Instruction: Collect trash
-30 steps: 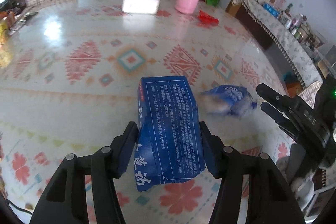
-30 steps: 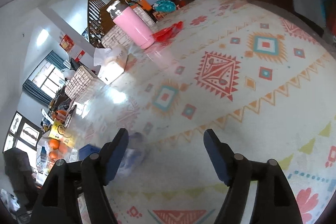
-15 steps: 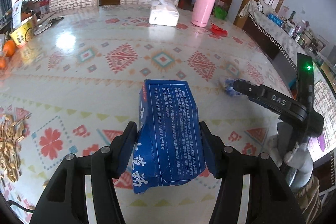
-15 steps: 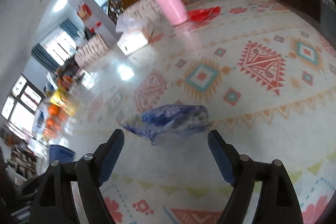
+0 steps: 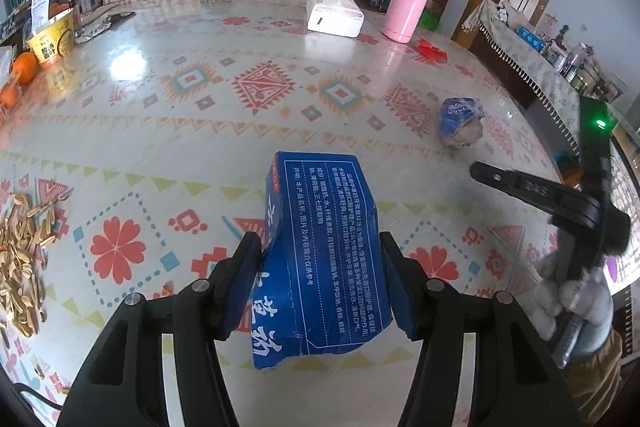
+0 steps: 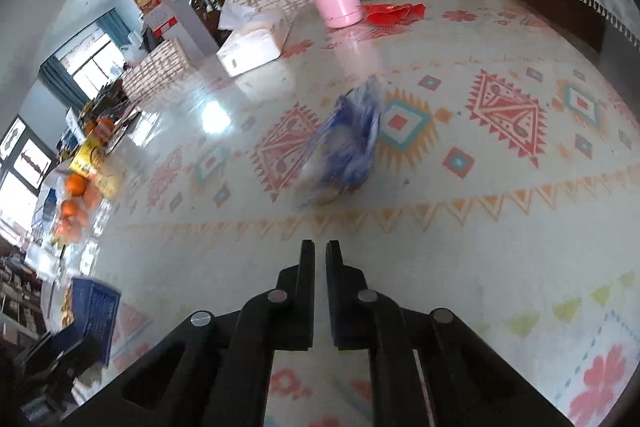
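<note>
Left claw (image 5: pixel 320 283) pinches a blue box (image 5: pixel 320 259), lower centre of the left view, pads pressed on its two long sides; the box sticks forward and up past the fingertips, clear of the worktop (image 5: pixel 208 115), so it reads as trash already picked and being carried. Box is thin printed card, white text on blue, creased and dented near the lower corner, edges scuffed white, so probably empty and easy to crush. Right claw (image 6: pixel 318 255) is at lower centre of the right view, jaws pressed together with only a slit between, nothing in them; they have just been closing, on air. Blue wrapper (image 6: pixel 348 143) lies on the worktop ahead of that claw, mid-frame, well apart from the tips; in the left view it sits right of centre, above the dark right claw arm. Wrapper is crumpled thin film, blue and white print, lumpy and blurred, no firm edge, so it likely needs a low pinch on a fold. Worktop is a glossy cover with red, orange and teal geometric prints and window glare. Seed shells (image 5: pixel 24 259) are heaped at the left edge, loose and small, hard for a claw. Pink flask (image 5: pixel 408 7) and white tissue box (image 5: pixel 334 17) stand at the top, probably not trash; a red scrap (image 5: pixel 432 49) lies beside the flask.
</note>
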